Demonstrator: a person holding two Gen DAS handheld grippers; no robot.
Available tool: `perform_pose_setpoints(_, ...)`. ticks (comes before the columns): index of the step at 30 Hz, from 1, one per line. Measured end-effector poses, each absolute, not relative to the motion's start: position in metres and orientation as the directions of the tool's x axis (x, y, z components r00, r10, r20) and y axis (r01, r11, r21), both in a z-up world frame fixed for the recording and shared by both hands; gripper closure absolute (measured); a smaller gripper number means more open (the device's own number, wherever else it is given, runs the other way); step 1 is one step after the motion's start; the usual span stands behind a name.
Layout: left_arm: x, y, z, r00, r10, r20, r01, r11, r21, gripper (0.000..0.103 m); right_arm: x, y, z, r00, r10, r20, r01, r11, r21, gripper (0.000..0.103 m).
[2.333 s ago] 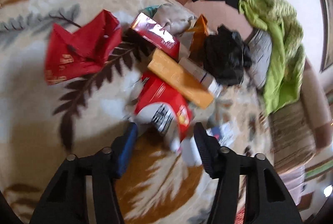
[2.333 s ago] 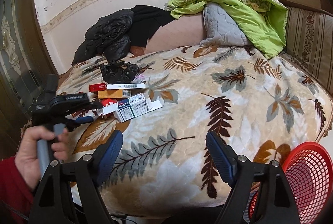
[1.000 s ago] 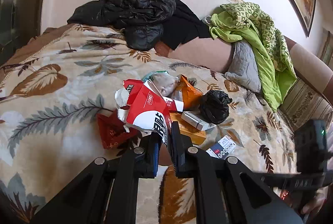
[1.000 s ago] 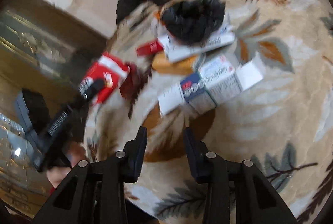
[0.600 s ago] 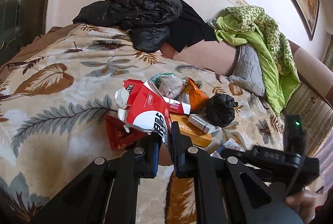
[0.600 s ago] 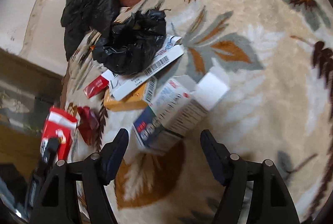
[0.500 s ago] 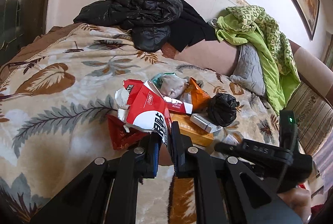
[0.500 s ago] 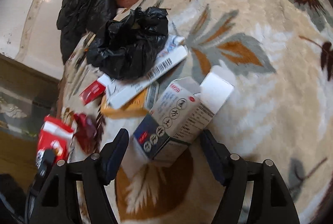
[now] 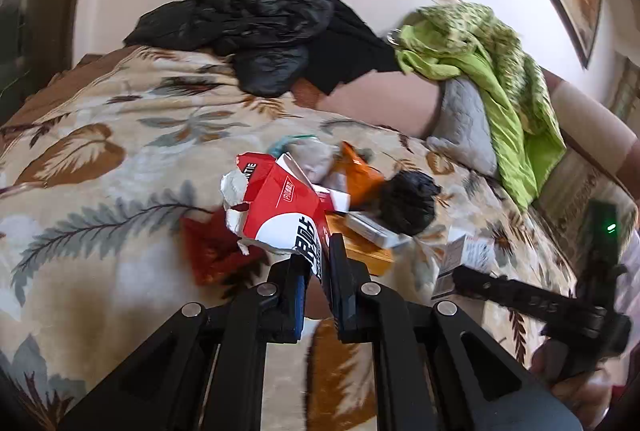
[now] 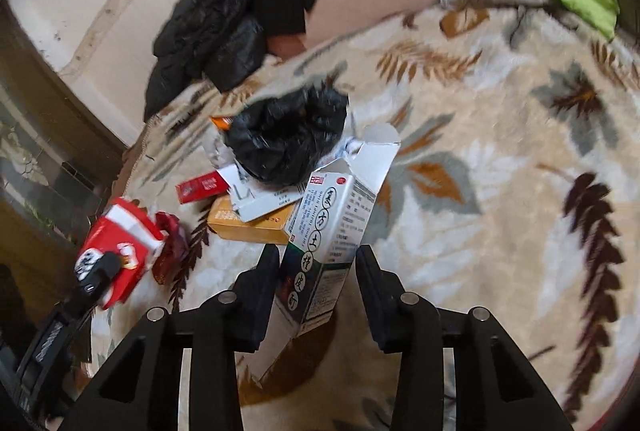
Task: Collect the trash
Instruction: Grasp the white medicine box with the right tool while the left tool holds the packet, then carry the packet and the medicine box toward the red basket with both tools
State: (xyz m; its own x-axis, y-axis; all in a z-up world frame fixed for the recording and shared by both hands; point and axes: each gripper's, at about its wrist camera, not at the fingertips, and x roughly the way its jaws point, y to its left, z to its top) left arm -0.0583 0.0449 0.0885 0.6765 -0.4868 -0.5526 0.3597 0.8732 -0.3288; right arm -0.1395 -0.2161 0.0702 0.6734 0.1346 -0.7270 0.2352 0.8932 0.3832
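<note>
My left gripper (image 9: 318, 259) is shut on a torn red-and-white carton (image 9: 280, 215), held above the leaf-patterned blanket (image 9: 100, 191). My right gripper (image 10: 318, 271) has a white-and-blue medicine box (image 10: 332, 231) between its fingers, open flap pointing away. Its jaws are closing and both pads lie against the box's sides. The left wrist view shows that box (image 9: 466, 255) at the tip of the right gripper (image 9: 454, 273). More trash lies just beyond: a black plastic bag (image 10: 288, 143), an orange box (image 10: 248, 223), a small red pack (image 10: 202, 187) and a crumpled red wrapper (image 10: 172, 247).
A black jacket (image 9: 248, 27) lies at the head of the bed. A green blanket (image 9: 500, 79) and a grey pillow (image 9: 464, 127) are piled at the right. An orange wrapper (image 9: 358, 179) sits among the trash. A person's hand (image 9: 560, 359) holds the right gripper's handle.
The right gripper swung in over the medicine box, opened wide, then narrowed around it; the box now stands between its fingers. The left gripper still holds the red carton in place.
</note>
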Motion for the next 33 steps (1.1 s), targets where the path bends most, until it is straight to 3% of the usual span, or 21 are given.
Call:
perform_pose_setpoints(6,-0.074,0.021,0.090,0.673,-0.503,-0.542,0.440,0.862,-0.253,0.093,-0.177,-0.211,0.089,0.727,0.081,-0.682,0.161,0.945,0.284,0.061)
perform_pose_setpoints(33,-0.079,0.000,0.083,0.644,-0.517,-0.564,0.488,0.845,-0.218,0.093,-0.181,-0.213,0.083,0.732,0.108,-0.672,0.141,0.942,0.305,0.061)
